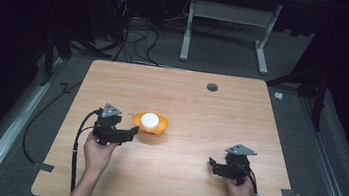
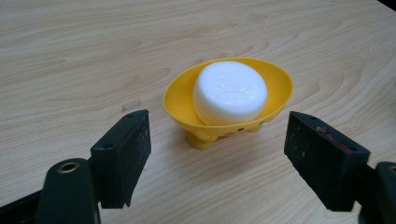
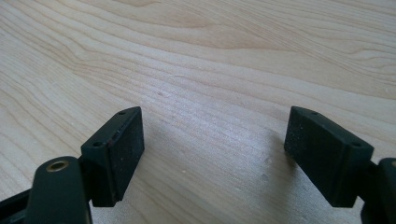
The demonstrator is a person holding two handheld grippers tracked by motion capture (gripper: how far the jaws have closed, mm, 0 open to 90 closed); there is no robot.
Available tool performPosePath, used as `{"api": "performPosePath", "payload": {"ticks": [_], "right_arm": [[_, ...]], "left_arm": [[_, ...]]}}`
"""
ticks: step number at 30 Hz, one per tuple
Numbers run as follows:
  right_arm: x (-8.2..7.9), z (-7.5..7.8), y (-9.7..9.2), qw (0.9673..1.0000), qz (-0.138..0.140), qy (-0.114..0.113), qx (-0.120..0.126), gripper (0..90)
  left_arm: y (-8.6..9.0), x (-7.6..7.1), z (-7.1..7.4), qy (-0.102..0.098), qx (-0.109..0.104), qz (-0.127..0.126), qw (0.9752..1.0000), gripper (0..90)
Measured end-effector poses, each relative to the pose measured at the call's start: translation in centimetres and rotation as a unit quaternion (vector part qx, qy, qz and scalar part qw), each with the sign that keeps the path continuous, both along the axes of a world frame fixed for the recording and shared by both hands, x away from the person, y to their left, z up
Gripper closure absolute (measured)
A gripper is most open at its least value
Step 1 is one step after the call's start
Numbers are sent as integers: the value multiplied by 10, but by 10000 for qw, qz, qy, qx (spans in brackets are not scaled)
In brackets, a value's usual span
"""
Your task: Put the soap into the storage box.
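A: Jaws first, on the left gripper: how do they stand?

B: Spread wide, nothing between the pads. In the left gripper view they rise from the lower left and lower right corners, and the yellow dish sits just beyond the gap, in the middle of the frame, apart from both pads.

A: What is in the dish?

B: A white round block, flat on top, resting inside the bowl. The dish stands upright on small stubby feet on the wooden table.

A: Where is that in the high view?

B: Left of centre. The gripper lies in the person's left hand at lower left, its jaws pointing right toward the dish, which is just beside the tips; whether they touch the rim I cannot tell from above. The white block shows as a pale disc in it.

A: And the right gripper?

B: Also wide apart and holding nothing. Its own view has bare wood grain between and beyond the pads. From above it sits at lower right, in the person's right hand, well apart from the dish, jaws pointing left

A: Anything else on the table?

B: A dark round grommet near the far edge, upper middle of the frame
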State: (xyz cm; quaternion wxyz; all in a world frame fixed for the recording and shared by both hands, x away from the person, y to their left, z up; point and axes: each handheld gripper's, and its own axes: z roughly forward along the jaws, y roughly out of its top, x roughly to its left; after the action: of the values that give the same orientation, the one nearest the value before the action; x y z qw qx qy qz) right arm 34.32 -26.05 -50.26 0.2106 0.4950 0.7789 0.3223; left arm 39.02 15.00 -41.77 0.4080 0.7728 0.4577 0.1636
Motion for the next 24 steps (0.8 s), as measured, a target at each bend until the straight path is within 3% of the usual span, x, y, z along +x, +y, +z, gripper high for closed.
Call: {"api": "performPosePath", "payload": {"ticks": [24], "right_arm": [[0, 0, 0, 10000, 2, -2, -14, 208]], "left_arm": [[15, -15, -4, 21, -52, 109, 9999, 232]]}}
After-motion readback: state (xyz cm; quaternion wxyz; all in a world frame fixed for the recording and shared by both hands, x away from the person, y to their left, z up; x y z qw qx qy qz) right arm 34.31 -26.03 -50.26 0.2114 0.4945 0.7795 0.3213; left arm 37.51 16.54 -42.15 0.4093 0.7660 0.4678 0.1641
